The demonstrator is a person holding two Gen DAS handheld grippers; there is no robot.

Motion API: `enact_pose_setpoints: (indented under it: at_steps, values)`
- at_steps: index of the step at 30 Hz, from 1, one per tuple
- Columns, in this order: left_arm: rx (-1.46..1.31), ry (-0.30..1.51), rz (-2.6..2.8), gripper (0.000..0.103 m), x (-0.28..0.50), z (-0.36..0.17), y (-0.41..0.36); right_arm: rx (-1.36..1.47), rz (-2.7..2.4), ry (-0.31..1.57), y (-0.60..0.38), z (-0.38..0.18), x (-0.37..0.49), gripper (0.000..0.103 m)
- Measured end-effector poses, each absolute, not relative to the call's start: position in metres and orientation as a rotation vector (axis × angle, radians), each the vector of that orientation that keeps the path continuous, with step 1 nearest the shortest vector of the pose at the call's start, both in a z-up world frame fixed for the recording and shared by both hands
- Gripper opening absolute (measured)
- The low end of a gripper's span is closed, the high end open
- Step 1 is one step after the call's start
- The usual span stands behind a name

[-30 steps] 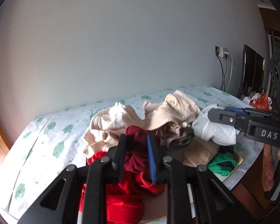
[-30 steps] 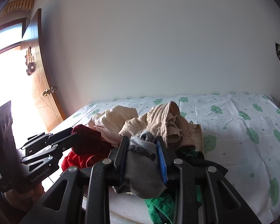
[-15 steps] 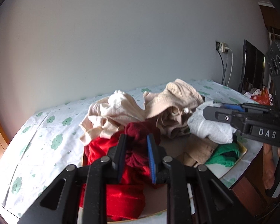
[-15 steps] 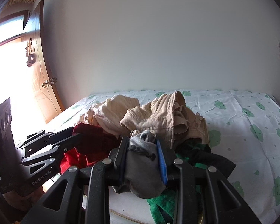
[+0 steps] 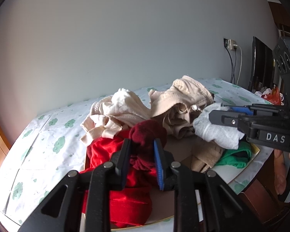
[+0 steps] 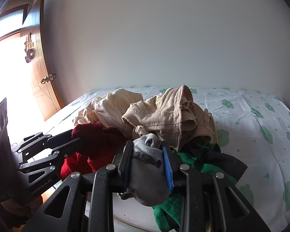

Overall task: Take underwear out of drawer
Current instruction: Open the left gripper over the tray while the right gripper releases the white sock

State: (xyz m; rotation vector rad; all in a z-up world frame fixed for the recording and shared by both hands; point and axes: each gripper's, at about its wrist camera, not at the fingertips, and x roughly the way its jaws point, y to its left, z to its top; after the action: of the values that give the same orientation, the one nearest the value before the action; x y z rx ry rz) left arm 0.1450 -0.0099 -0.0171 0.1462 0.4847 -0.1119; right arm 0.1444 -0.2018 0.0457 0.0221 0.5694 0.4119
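A heap of underwear lies on a flat brown board [image 5: 179, 150] on the bed: beige pieces [image 5: 183, 100], cream pieces [image 5: 121, 106], a bright red cloth [image 5: 106, 152] and a green one [image 5: 234, 156]. My left gripper [image 5: 142, 145] has a dark red garment [image 5: 147, 131] between its fingers; its jaws are opening slightly, and the pads still touch the cloth. In the right wrist view the left gripper [image 6: 75, 135] holds the dark red garment [image 6: 90, 137] at the heap's left. My right gripper [image 6: 147, 145] is shut on a grey garment [image 6: 147, 166], seen also from the left as the right gripper [image 5: 210, 116] with the grey garment [image 5: 216, 133].
The bed sheet [image 5: 48, 135], white with green clouds, spreads around the heap. A wooden door [image 6: 42, 77] stands at the left, bright light beside it. A wall socket with cables [image 5: 232, 44], a dark screen [image 5: 261, 65] and red items [image 5: 270, 96] are at the right. A person's hand [image 5: 284, 174] holds the right gripper.
Both grippers keep hold of their garments. The heap sits a little higher and nearer in both views; nothing has been let go.
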Motion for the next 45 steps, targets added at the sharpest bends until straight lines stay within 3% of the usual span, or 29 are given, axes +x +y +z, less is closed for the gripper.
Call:
enact_pose_setpoints:
  at_steps: [6, 10, 15, 22, 25, 30, 37, 42, 45]
  values:
    - [0.157, 0.491, -0.103, 0.033, 0.15, -0.02, -0.01, 0.003, 0.409, 0.57, -0.197, 0.044, 0.144, 0.031]
    - [0.187, 0.498, -0.101, 0.034, 0.153, -0.024, -0.014, 0.002, 0.409, 0.578, -0.197, 0.044, 0.146, 0.031]
    - [0.177, 0.53, -0.104, 0.049, 0.153, -0.03, -0.014, 0.006, 0.415, 0.58, -0.198, 0.044, 0.145, 0.031]
    - [0.169, 0.556, -0.106, 0.05, 0.148, -0.038, -0.011, -0.025, 0.436, 0.579, -0.192, 0.042, 0.134, 0.031]
    - [0.162, 0.552, -0.102, 0.059, 0.143, -0.036, -0.008, -0.034, 0.441, 0.58, -0.19, 0.042, 0.132, 0.032]
    - [0.141, 0.534, -0.105, 0.074, 0.133, -0.03, -0.001, -0.038, 0.461, 0.584, -0.187, 0.043, 0.127, 0.045]
    - [0.148, 0.543, -0.096, 0.076, 0.13, -0.031, -0.001, -0.054, 0.459, 0.574, -0.184, 0.037, 0.119, 0.047]
    - [0.114, 0.508, -0.072, 0.096, 0.114, -0.019, 0.008, -0.006, 0.463, 0.535, -0.195, 0.046, 0.108, 0.047]
    - [0.091, 0.483, -0.066, 0.1, 0.104, -0.01, 0.012, 0.003, 0.462, 0.497, -0.198, 0.056, 0.097, 0.047]
